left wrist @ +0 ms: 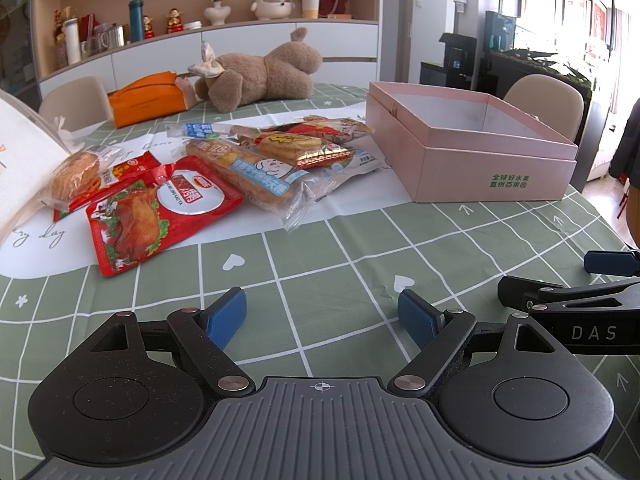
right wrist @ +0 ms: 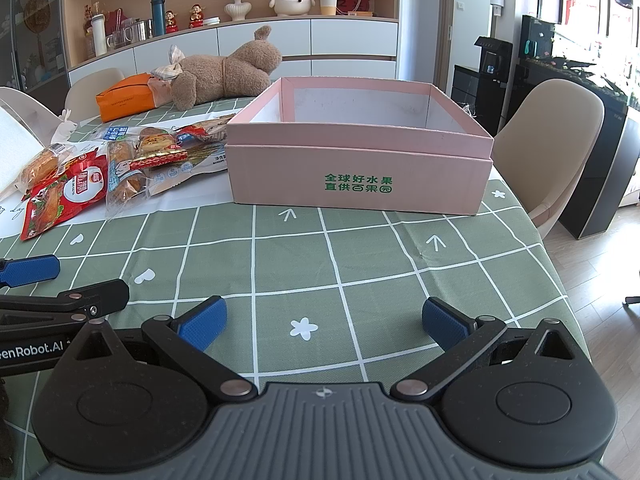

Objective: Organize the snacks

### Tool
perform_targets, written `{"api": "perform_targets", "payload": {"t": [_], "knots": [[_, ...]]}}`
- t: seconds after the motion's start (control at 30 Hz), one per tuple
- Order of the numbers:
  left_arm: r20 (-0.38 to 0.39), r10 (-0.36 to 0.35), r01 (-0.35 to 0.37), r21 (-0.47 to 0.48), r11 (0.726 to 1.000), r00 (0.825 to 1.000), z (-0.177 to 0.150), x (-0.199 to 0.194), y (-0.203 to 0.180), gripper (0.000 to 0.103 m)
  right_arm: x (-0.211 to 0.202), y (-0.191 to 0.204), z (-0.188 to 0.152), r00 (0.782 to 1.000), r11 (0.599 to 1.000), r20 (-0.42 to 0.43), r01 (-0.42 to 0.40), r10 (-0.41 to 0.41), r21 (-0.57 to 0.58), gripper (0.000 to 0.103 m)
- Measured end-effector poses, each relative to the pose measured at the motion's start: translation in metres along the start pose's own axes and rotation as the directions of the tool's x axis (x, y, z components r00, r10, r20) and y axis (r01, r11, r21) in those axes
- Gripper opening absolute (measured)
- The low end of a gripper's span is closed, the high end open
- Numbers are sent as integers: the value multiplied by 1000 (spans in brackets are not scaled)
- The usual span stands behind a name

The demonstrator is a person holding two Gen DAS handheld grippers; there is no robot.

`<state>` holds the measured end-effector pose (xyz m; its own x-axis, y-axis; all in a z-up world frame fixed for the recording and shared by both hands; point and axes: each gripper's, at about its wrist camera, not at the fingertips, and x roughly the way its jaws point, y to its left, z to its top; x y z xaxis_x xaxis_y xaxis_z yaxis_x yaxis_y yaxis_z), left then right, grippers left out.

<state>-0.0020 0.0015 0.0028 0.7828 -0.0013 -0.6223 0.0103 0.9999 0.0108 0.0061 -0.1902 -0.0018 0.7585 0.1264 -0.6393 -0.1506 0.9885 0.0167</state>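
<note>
Tabletop [right wrist: 360, 272]: covered by a green cloth with a white grid, hearts and flowers, in a sunlit dining room.

Nearest: left gripper [left wrist: 322, 318] and right gripper [right wrist: 322, 322], side by side low over the cloth; jaws of both stand wide apart, blue pads bare, nothing between them.

Middle, left side: snack packets in a loose overlapping heap on a white patch of the cloth. Red roast-chicken pouch [left wrist: 160, 216] closest; a clear-wrapped bun [left wrist: 76, 174] at its left, lying on a second red packet; a long clear-and-blue bread pack [left wrist: 256, 176] at its right, with a gold-edged cake packet [left wrist: 304, 148] lying on top of it; further packets behind.

Middle, right side: pink box [right wrist: 360, 176], lid off, green lettering on its front wall, interior empty, just beside the heap.

Farther: brown plush toy [left wrist: 260, 76] on its side, orange pouch [left wrist: 148, 98] beside it.

Farthest: chairs, white cabinets, shelf of ornaments.
</note>
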Motion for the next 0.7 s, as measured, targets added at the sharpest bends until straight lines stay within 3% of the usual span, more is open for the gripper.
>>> {"api": "perform_targets", "payload": {"t": [0.7], "knots": [[0,3,-3,2,1000,1000,-1,0,1,89,0,0,0,1000,1000,0,0,0,0,103]]}}
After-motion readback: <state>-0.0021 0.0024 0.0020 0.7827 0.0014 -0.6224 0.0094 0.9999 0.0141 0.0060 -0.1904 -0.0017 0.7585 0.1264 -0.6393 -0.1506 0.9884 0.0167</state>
